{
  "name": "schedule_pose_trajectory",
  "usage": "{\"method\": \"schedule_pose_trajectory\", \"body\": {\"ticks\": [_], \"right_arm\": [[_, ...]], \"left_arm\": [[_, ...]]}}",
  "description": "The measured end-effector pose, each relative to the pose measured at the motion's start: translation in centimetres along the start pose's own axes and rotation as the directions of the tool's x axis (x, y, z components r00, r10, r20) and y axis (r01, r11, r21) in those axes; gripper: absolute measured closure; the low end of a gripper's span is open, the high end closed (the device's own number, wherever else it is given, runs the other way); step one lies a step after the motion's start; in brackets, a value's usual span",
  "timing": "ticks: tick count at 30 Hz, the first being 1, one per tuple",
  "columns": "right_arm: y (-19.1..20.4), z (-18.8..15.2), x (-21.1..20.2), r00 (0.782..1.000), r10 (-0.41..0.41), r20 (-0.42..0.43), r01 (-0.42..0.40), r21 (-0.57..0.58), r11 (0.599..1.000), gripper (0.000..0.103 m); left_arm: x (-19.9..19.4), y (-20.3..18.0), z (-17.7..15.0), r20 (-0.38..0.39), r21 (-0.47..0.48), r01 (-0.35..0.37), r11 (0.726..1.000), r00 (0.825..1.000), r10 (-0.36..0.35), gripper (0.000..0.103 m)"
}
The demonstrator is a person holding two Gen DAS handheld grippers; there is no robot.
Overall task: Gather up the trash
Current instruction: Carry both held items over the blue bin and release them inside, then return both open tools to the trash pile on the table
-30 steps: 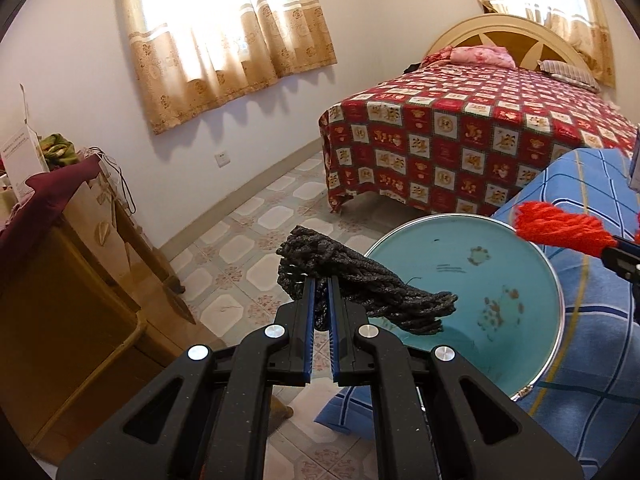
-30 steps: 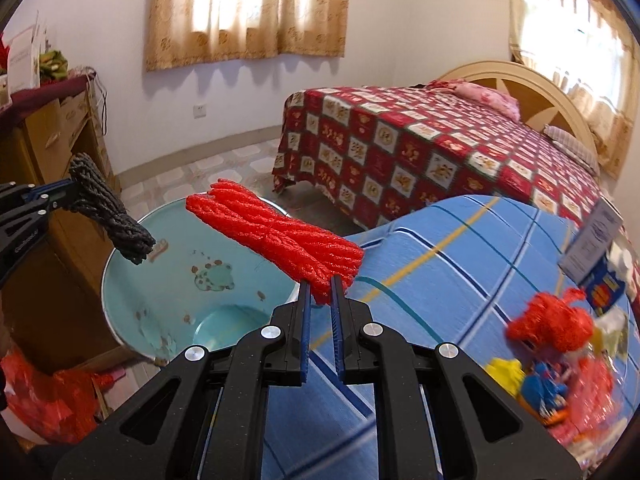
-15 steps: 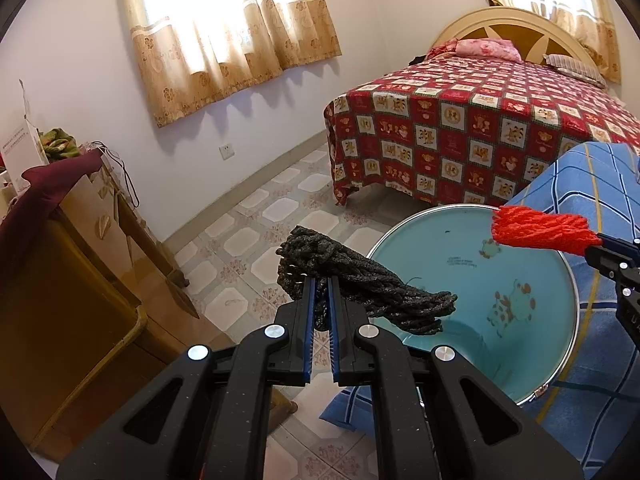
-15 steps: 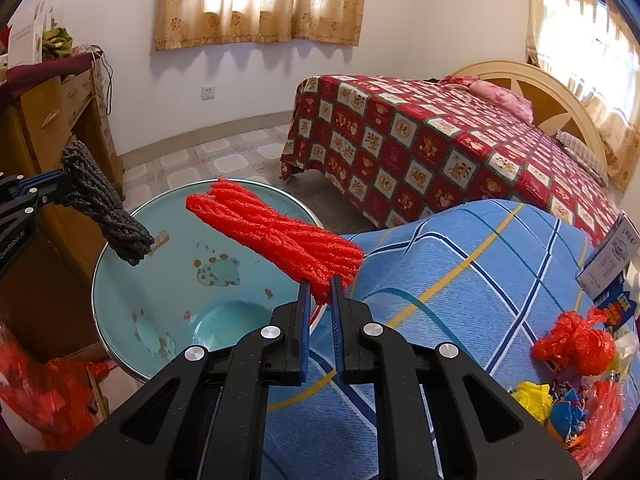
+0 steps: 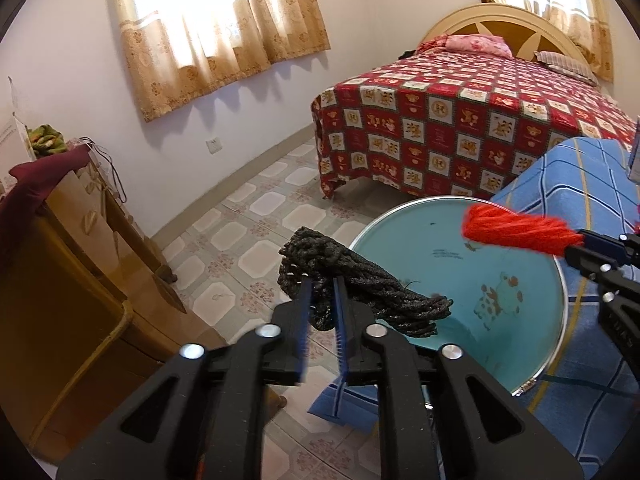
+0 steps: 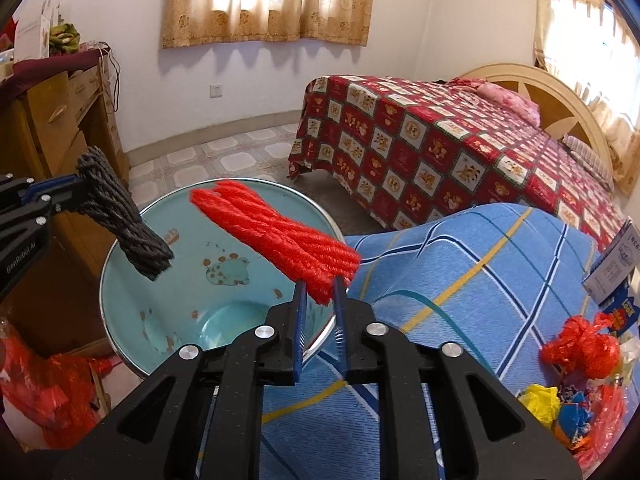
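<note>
Release point over basin. Both bundles hang above the teal enamel basin (image 6: 132, 280), which sits lower left in the right wrist view, its rim against the blue plaid cloth (image 6: 480, 264). I judge it to be the trash receptacle, hence both hands converge here.

Left gripper (image 5: 322, 292): jaws opening, narrow gap. The black cord bundle (image 5: 360, 292) is between them, its middle draped across the fingertips and its long end reaching right over the basin rim. Whether the pads still press on it I cannot tell from the left wrist view; the cord fills the gap. Held at mid-length so neither end drags on the tiled floor (image 5: 256, 240).

Right gripper (image 6: 320, 292): jaws opening likewise, narrow. The red yarn bundle (image 6: 276, 232) sticks up and left from between the fingertips, held by one end so the free length already points over the bowl. Contact looks light at best.

Both grippers tilt downward, so gravity should carry each bundle off the pads and into the bowl once the gap is wide enough. Risk: the black cord sits near the rim's left edge and may slide outside.

More trash waits at lower right of the right wrist view: red plastic bag (image 6: 580, 352), yellow and blue wrappers (image 6: 540, 400).
</note>
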State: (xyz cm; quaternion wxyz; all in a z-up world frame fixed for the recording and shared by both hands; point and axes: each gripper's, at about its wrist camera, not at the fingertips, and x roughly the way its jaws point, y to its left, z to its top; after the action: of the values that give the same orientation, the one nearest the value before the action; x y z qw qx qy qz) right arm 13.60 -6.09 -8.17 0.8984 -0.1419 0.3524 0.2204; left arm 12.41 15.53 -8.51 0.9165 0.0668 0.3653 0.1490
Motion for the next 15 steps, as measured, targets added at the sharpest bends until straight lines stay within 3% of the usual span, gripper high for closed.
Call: {"method": "schedule_pose_trajectory", "body": {"ticks": [1, 3, 6, 11, 15], "right_arm": [[0.0, -0.1, 0.0, 1.0, 0.004, 0.002, -0.004, 0.005, 1.0, 0.07], [-0.1, -0.1, 0.0, 1.0, 0.007, 0.001, -0.007, 0.009, 1.0, 0.068], [-0.2, -0.3, -0.1, 1.0, 0.006, 0.003, -0.006, 0.02, 1.0, 0.061], [-0.5, -0.6, -0.7, 1.0, 0.001, 0.016, -0.002, 0.037, 0.999, 0.049], [-0.8, -0.9, -1.5, 1.0, -0.014, 0.025, 0.013, 0.044, 0.999, 0.046]], "left_arm": [[-0.1, -0.1, 0.0, 0.003, 0.003, 0.002, 1.0, 1.0, -0.002, 0.076], [-0.3, -0.4, -0.2, 0.009, 0.011, 0.011, 1.0, 1.0, -0.012, 0.072], [-0.5, -0.7, -0.3, 0.016, 0.016, 0.024, 1.0, 1.0, -0.024, 0.056], [-0.8, -1.1, -0.4, 0.02, 0.023, 0.021, 1.0, 1.0, -0.021, 0.046], [-1.1, -1.3, -0.4, 0.021, 0.028, 0.027, 0.999, 0.999, -0.028, 0.044]]}}
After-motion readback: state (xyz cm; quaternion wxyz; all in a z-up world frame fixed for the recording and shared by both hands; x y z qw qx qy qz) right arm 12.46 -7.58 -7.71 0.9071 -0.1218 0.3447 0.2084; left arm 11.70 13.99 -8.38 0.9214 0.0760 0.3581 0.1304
